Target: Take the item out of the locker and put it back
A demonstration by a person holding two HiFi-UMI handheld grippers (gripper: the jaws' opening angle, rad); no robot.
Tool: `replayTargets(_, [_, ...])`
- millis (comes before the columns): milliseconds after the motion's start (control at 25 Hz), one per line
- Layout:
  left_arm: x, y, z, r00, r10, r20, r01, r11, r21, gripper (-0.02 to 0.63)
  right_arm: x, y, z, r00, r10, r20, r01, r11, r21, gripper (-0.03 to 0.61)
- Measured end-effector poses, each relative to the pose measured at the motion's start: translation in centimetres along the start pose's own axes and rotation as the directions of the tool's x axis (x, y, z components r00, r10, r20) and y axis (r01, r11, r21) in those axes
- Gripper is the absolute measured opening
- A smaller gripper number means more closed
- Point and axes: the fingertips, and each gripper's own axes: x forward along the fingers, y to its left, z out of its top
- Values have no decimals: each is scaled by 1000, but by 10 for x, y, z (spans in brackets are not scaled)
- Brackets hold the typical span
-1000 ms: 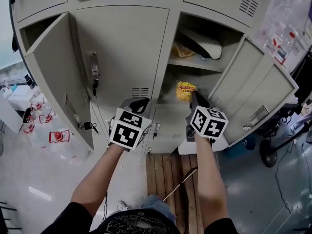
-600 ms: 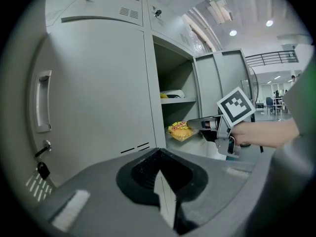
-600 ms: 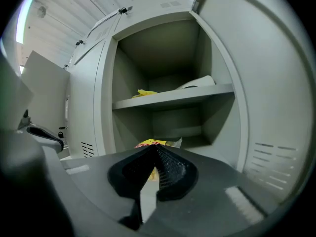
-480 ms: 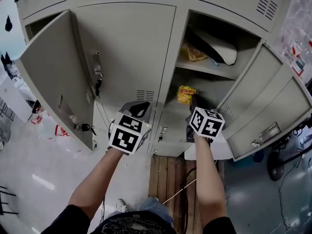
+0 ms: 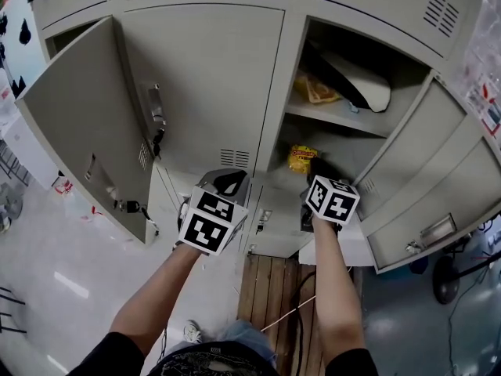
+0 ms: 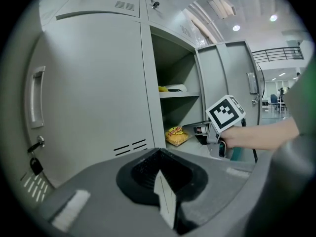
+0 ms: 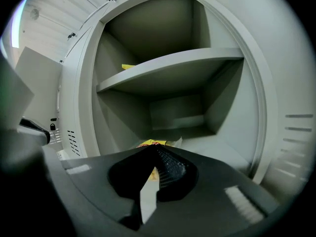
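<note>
A yellow snack bag (image 5: pixel 302 158) lies on the floor of the open locker's lower compartment (image 5: pixel 344 151), under the shelf (image 5: pixel 333 117). My right gripper (image 5: pixel 319 174) reaches into that compartment, shut and empty, its tips just right of the bag and apart from it. In the right gripper view the bag (image 7: pixel 152 143) peeks out just beyond the closed tips of my right gripper (image 7: pixel 151 150). My left gripper (image 5: pixel 228 183) hangs shut and empty before the closed locker door (image 5: pixel 211 77). The left gripper view shows the bag (image 6: pixel 175 135) beside the right gripper (image 6: pixel 200 130).
On the upper shelf lie a yellow packet (image 5: pixel 315 91) and a white and black object (image 5: pixel 362 78). The locker's door (image 5: pixel 411 159) stands open at right. Another open door (image 5: pixel 82 131) with hanging keys (image 5: pixel 130 207) is at left. A wooden pallet (image 5: pixel 270 288) lies below.
The head view has drifted, so the lockers sit a little lower and further right. Both grippers hold about the same places relative to the locker and bag.
</note>
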Motion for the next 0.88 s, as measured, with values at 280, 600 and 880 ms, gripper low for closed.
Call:
replayTargets(280, [3, 0, -7, 1000, 8, -18, -8, 1000, 0, 2, 11, -5, -14, 999, -3, -33, 3, 1000, 1, 23])
replayTargets(600, [1, -1, -11, 1000, 8, -24, -8, 1000, 2, 2, 13, -5, -18, 998, -15, -54, 13, 1000, -26, 32])
replayTargets(880, [-4, 2, -11, 1000, 6, -22, -6, 1000, 4, 2, 14, -5, -17, 998, -26, -62, 24, 999, -36, 44])
